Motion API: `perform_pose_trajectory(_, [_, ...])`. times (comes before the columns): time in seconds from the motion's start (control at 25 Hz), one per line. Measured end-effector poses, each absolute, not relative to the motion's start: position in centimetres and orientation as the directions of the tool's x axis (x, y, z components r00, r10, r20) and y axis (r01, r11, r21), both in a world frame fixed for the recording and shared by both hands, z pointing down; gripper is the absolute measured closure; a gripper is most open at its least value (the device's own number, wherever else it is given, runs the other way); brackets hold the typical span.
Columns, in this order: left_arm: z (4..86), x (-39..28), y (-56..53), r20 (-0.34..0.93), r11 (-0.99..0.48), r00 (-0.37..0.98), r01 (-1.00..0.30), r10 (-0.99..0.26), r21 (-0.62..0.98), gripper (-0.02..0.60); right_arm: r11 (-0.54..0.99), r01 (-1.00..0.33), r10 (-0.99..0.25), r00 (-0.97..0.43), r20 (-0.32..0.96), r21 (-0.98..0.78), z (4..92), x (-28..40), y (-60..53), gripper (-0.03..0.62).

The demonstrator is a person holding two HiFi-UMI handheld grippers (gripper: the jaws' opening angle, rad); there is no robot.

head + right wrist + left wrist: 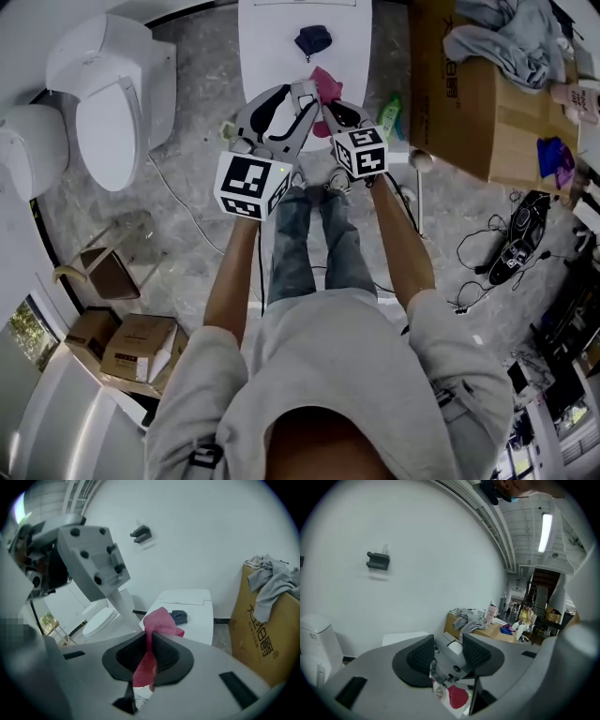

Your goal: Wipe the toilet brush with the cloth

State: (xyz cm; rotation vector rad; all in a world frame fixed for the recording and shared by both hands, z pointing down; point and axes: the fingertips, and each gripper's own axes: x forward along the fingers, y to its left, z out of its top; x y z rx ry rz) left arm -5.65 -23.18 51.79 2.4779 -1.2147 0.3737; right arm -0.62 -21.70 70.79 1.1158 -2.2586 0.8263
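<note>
Presently, in the left gripper (449,645): the toilet brush (124,607), clamped near its top, pads held a little apart by the white rounded handle end between them. From the right gripper view, a pale shaft dropping from under that gripper's bolted grey finger, slanting down and passing behind the near jaw of the other tool. Brush head: not made out in any view; hidden under both tools in the head view.

In the right gripper (151,638): a pink cloth (159,620), pinched tight between the pads, upper fold bunched above them, lower end hanging beneath. Just beside the brush shaft; touching or not, cannot tell.

Position of both: in mid-air, tips close together, short of the white table (267,56), above the grey marbled floor (197,178) and the person's feet (319,183).

On the table: one small dark blue bundle (312,39), apart from the cloth.

Left of the table: white toilet (108,103), against the wall.

Right of the table: cardboard box (459,103), grey clothing (511,42) heaped on top; green bottle (390,117) between table and box.

On the wall above the table: dark bracket (140,533).
</note>
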Motion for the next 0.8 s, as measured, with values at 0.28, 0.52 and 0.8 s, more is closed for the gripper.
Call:
perform_pose_trajectory(0.28, [51.7, -5.4, -23.4, 0.396, -0.583, 0.589, -0.799, -0.705, 0.15, 0.374, 0.437, -0.855, -0.61, -0.511, 0.606, -0.281, 66.7, 3.0, -20.1, 0.535])
perform_pose_trajectory(0.52, [50.9, -6.6, -22.9, 0.392, -0.549, 0.549, -0.827, -0.739, 0.123, 0.374, 0.421, -0.869, -0.653, -0.489, 0.578, -0.26, 63.6, 4.9, -19.2, 0.535])
perform_pose_trajectory(0.8, [49.9, -10.7, -21.8, 0.389, -0.462, 0.457, -0.883, -0.8, 0.089, 0.451, 0.403, -0.885, -0.706, -0.462, 0.537, -0.232, 59.6, 6.7, -19.2, 0.534])
